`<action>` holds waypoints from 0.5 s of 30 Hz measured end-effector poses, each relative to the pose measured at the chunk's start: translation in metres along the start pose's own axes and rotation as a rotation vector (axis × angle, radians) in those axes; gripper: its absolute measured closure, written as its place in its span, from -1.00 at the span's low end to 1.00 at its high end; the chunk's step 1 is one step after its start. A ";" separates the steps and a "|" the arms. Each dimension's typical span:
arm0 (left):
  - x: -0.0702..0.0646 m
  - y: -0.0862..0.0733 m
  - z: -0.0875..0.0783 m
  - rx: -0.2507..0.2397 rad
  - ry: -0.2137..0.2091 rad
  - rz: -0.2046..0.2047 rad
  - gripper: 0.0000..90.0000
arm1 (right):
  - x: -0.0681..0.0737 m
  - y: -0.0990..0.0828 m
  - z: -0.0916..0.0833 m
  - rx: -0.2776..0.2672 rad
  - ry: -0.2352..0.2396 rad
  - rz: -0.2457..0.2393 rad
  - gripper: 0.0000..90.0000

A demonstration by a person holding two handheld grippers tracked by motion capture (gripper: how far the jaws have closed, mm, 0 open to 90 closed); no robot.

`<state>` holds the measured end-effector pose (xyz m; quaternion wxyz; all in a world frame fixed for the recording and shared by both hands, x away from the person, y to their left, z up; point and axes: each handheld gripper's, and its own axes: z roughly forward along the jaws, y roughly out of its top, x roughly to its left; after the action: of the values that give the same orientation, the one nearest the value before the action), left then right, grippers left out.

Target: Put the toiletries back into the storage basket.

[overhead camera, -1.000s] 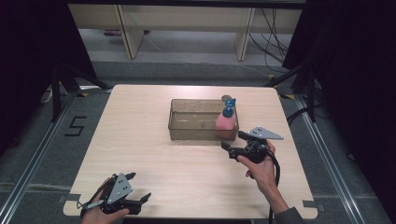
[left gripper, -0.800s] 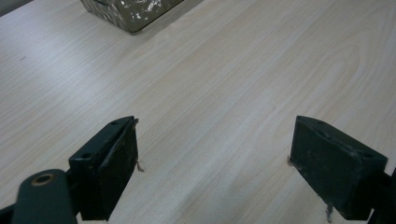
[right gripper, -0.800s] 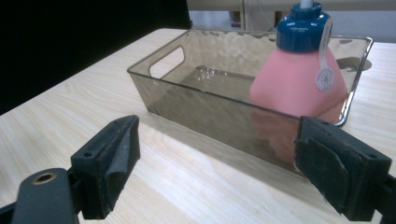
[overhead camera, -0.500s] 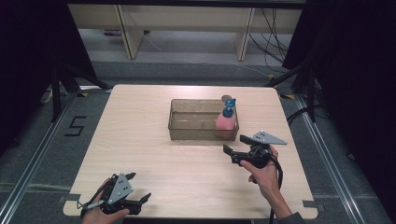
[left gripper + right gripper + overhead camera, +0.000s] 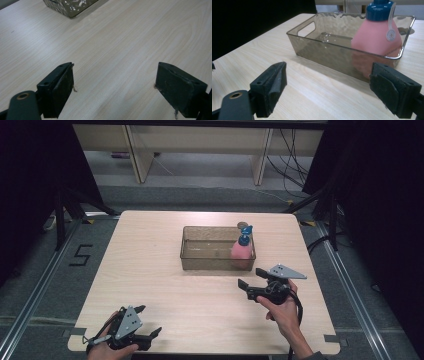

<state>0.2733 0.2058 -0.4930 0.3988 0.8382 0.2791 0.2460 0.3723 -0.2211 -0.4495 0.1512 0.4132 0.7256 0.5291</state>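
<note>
A pink bottle (image 5: 375,37) with a blue cap (image 5: 380,10) stands upright inside a clear smoky-grey tray (image 5: 317,51), pressed into the tray's right-hand end. The tray sits toward the far edge of the wooden table (image 5: 165,270), a little right of its middle. A white strap runs down from the cap to a small round white label (image 5: 391,35) on the bottle's shoulder; the label bears print, and so does the cap, but the writing on both is too small and blurred to read. Black tape on the floor off the table's left edge forms the figure "5" (image 5: 80,255).

The right gripper (image 5: 252,282) hovers just in front of the tray's near wall, near the bottle's end, its jaws spread wide and holding nothing. In its own view the tray and bottle stand just beyond the parted jaws.

The left gripper (image 5: 150,322) rests at the near left corner of the table, well apart from the tray, its jaws likewise parted and empty over bare wood.
</note>
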 end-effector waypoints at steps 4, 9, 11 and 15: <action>0.001 0.000 -0.001 0.006 0.000 0.000 -0.67 | 0.003 -0.005 -0.003 0.009 0.002 0.030 -0.65; 0.000 0.000 0.000 0.002 -0.004 -0.001 -0.67 | -0.001 -0.008 -0.004 0.001 -0.008 -0.013 -0.65; -0.002 0.000 0.000 -0.006 -0.002 -0.019 -0.67 | 0.000 -0.009 -0.006 0.002 -0.006 0.000 -0.65; 0.000 -0.001 -0.001 0.006 -0.010 -0.009 -0.67 | 0.002 -0.011 -0.010 -0.005 -0.009 -0.007 -0.65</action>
<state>0.2730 0.2067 -0.4932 0.3988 0.8394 0.2814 0.2391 0.3598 -0.2271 -0.4546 0.1574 0.4126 0.7249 0.5287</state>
